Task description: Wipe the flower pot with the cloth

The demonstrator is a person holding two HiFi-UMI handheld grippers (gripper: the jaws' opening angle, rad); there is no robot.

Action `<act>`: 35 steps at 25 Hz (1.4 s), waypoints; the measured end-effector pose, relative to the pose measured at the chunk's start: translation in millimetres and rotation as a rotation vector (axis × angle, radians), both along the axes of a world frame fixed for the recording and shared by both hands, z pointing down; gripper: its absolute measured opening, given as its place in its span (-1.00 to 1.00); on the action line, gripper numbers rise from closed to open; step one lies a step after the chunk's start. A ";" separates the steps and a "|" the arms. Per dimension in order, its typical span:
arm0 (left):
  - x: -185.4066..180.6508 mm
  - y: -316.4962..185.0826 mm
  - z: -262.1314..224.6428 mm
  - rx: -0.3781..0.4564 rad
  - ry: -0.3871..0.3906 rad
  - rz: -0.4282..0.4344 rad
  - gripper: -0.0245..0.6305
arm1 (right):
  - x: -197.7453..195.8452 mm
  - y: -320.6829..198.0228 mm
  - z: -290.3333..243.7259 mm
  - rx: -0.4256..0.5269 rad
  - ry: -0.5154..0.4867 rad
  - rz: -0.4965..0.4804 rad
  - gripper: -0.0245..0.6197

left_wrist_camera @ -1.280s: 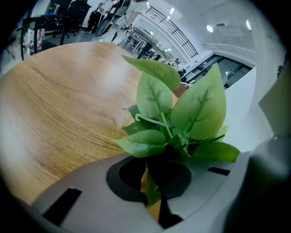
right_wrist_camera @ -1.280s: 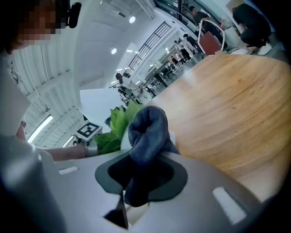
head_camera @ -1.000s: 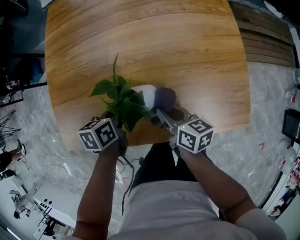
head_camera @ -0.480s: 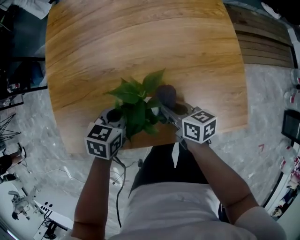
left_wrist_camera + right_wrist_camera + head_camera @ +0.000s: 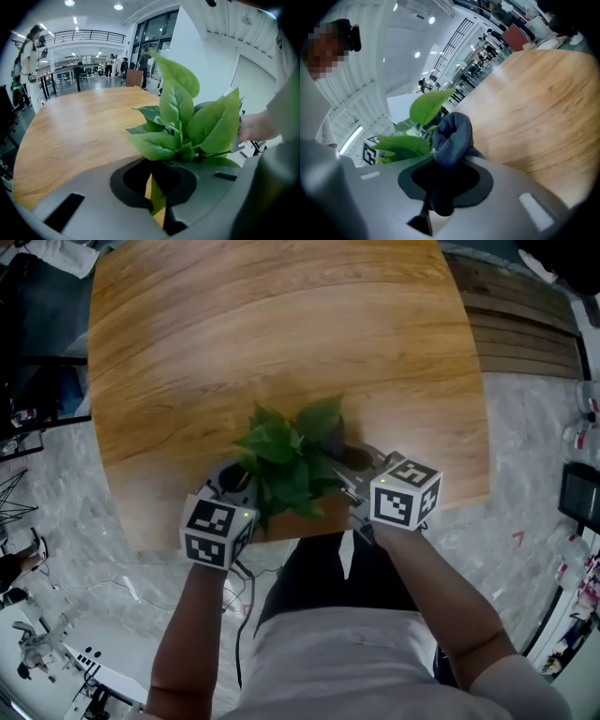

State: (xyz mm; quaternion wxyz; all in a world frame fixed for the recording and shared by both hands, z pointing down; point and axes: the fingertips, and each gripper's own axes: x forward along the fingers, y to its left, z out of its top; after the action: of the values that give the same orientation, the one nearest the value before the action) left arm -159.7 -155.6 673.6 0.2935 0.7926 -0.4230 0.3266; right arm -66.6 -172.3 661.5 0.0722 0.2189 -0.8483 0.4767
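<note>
A: Jaw state?
B: Left gripper (image 5: 157, 183) is pinched on the plant (image 5: 291, 460) at a low leaf. Right gripper (image 5: 438, 185) is clamped on the cloth (image 5: 452, 133), bunched just right of the leaves.
A: Flower pot?
B: Hidden under foliage. The plant sits at the table's (image 5: 281, 324) near edge, between both grippers.

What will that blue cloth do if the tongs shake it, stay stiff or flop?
Probably flop: the cloth bunches in soft folds above the right tongs, which pinch it thin. It looks light, since that small pinch holds it up. It likely won't slip easily, as it looks like fuzzy fabric.
</note>
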 end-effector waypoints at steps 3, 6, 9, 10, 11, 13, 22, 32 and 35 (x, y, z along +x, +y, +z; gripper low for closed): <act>0.6 -1.7 0.9 0.011 0.005 -0.011 -0.89 | 1.8 -4.6 50.0 -0.028 0.077 0.015 -0.71; -8.8 -1.0 3.8 0.007 0.007 -0.050 -0.89 | -4.4 -3.6 55.2 -0.034 0.087 0.015 -0.72; -12.5 2.5 8.2 -0.029 0.019 -0.115 -0.89 | -1.7 4.8 17.6 -0.055 0.005 0.003 -0.72; -12.3 3.4 9.2 -0.044 0.029 -0.138 -0.89 | 0.1 9.5 1.5 -0.054 -0.024 -0.004 -0.72; -12.3 3.6 9.9 -0.059 0.042 -0.161 -0.89 | 1.3 14.1 -12.3 -0.054 -0.048 -0.009 -0.72; -14.2 3.7 10.8 -0.084 0.072 -0.210 -0.89 | 1.9 21.9 -25.4 -0.067 -0.074 -0.006 -0.72; -28.9 -1.2 16.0 -0.124 0.168 -0.376 -0.89 | 12.7 25.7 53.3 -0.171 0.103 0.076 -0.72; -32.5 -3.8 19.1 -0.149 0.205 -0.466 -0.88 | -9.5 55.5 9.6 -0.164 -0.002 -0.002 -0.72; -27.6 -7.6 13.5 -0.133 0.205 -0.450 -0.89 | 5.9 47.8 53.1 -0.227 0.068 0.058 -0.72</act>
State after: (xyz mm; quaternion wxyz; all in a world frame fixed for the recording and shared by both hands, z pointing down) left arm -187.3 -163.2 687.1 0.4516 0.6863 -0.5347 0.1982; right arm -60.7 -124.5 714.5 0.1112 0.2498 -0.7794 0.5637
